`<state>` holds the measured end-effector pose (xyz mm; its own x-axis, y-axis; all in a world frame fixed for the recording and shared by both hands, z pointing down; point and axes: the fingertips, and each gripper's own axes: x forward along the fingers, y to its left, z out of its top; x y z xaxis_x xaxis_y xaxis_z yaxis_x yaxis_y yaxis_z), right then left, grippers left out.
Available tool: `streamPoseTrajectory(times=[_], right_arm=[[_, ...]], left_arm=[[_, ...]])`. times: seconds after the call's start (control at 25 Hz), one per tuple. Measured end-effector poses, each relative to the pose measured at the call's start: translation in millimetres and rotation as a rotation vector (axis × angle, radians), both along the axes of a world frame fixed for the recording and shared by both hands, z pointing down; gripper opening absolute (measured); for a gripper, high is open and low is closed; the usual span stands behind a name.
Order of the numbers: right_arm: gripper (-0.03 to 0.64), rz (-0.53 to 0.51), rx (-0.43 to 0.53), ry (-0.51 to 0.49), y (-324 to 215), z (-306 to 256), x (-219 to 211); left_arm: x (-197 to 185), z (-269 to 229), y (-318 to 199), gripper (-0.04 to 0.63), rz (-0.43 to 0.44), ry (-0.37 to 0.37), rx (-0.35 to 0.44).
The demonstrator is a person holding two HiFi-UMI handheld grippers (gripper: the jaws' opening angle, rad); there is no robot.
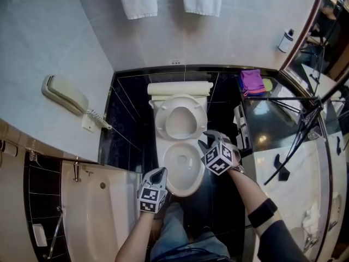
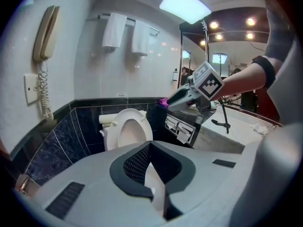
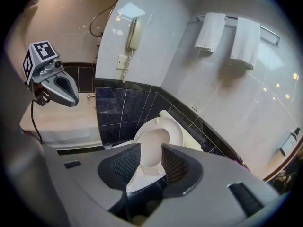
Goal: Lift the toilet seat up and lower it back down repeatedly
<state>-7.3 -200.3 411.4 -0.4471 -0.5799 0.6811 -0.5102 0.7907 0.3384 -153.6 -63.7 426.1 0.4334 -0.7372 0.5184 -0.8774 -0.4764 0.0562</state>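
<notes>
Bowl mouth: bowl (image 1: 182,165) open from above, clear drop in.
12 o'clock: toilet seat (image 1: 200,119) stands raised, leaning back at the cistern (image 1: 180,88); blocks that side.
9 o'clock: narrow strip of dark tiles (image 1: 128,130), then the bathtub (image 1: 92,212) wall.
3 o'clock: tight strip; paper holder (image 1: 241,129) projects from the vanity counter (image 1: 305,168) side.
2 o'clock: tripod legs (image 1: 316,105) cross above the counter.
6 o'clock: person's legs (image 1: 174,231) fill the approach.
</notes>
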Motion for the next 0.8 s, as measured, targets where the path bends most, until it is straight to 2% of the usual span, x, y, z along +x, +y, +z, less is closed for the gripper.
streamPoseTrajectory(times=[0.4, 0.8], right_arm=[[0.155, -0.080, 0.166, 0.191, -161, 39, -45], [0.155, -0.081, 0.225, 0.261, -242, 74, -73]], left_arm=[[10, 49, -101, -0.009, 0.031, 0.016, -0.015], [4, 73, -161, -0.009, 0.045, 0.046, -0.005]])
